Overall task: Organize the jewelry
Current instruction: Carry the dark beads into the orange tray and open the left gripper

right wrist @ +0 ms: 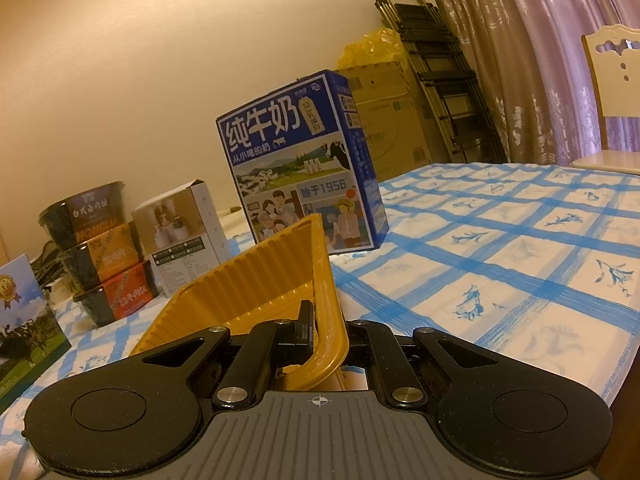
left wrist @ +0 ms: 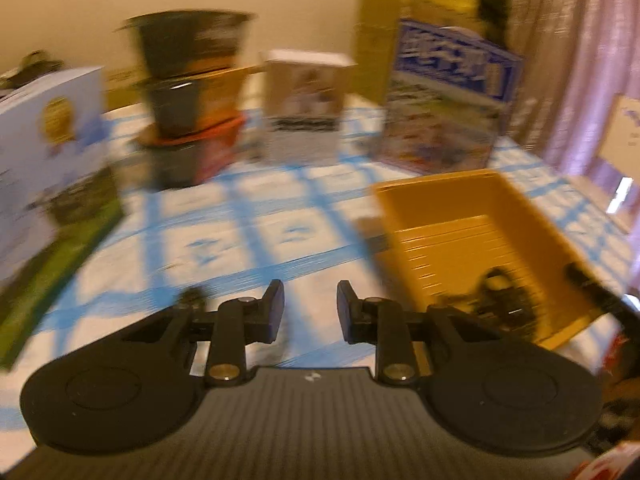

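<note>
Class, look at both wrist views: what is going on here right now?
The right gripper is shut on the rim of the yellow tray, tilting it up off the blue-checked tablecloth. The left gripper is open and empty beside the tray, which holds some dark jewelry. The left view is motion-blurred.

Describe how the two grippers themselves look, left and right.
Both look alike. The left gripper has matte black fingers on black linkage arms with silver pivot screws, two round black discs at the sides, and a ribbed grey body with a small white mark. The right gripper matches, its mark a white crosshair. No cables or sleeves show.
</note>
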Available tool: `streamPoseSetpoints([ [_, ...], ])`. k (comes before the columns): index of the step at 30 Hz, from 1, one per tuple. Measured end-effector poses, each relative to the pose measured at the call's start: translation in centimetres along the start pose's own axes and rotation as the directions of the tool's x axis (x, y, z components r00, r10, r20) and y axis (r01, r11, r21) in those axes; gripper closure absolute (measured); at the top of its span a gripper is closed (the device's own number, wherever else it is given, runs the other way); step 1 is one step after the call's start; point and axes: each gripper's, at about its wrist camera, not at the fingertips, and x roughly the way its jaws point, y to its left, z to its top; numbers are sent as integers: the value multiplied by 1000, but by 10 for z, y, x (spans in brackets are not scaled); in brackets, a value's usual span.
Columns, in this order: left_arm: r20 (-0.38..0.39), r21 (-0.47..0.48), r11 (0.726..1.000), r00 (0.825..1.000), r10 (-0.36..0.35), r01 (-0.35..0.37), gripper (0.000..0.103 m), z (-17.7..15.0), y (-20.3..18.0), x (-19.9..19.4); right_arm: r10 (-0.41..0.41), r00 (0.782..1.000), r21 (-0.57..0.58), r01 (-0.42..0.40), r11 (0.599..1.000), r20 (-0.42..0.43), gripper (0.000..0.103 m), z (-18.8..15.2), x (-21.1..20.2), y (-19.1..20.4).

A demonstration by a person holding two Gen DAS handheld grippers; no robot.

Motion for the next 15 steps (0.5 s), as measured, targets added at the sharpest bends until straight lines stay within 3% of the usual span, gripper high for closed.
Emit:
streamPoseSetpoints([
  [8, -85, -63, 983, 982, 167, -173, 78, -31, 58, -15, -2, 1000, 2, 2, 1000, -1, 96, -1, 0, -2],
  [15, -120, -45, 979, 974, 193, -199, 78, -50, 64, -20, -1, 1000, 3, 1, 1000, -2, 96, -1, 0, -2],
])
